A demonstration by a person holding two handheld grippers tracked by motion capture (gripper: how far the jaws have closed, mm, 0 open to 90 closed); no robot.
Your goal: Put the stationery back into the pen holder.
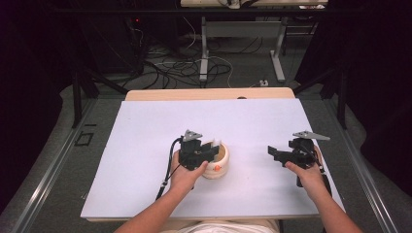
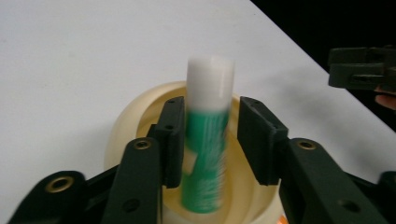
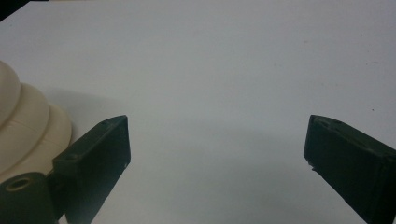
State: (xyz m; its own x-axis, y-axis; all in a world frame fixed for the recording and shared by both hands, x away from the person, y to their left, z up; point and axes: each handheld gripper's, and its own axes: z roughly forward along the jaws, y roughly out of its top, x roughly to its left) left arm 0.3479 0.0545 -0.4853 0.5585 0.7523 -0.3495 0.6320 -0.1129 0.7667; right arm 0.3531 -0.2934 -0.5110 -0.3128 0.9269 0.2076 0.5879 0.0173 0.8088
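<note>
Glue stick (image 2: 208,140) stands in the cream cup (image 2: 126,135), left gripper (image 2: 205,140) loose around it with one pad off, right gripper (image 3: 215,154) wide open and empty; only withdrawal seems left.

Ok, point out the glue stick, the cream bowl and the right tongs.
glue stick (image 2: 205,154), left gripper view, on its green body.
cream bowl (image 2: 122,128), left gripper view, on its left rim.
right tongs (image 3: 217,154), right gripper view, midway between the open tips.
</note>
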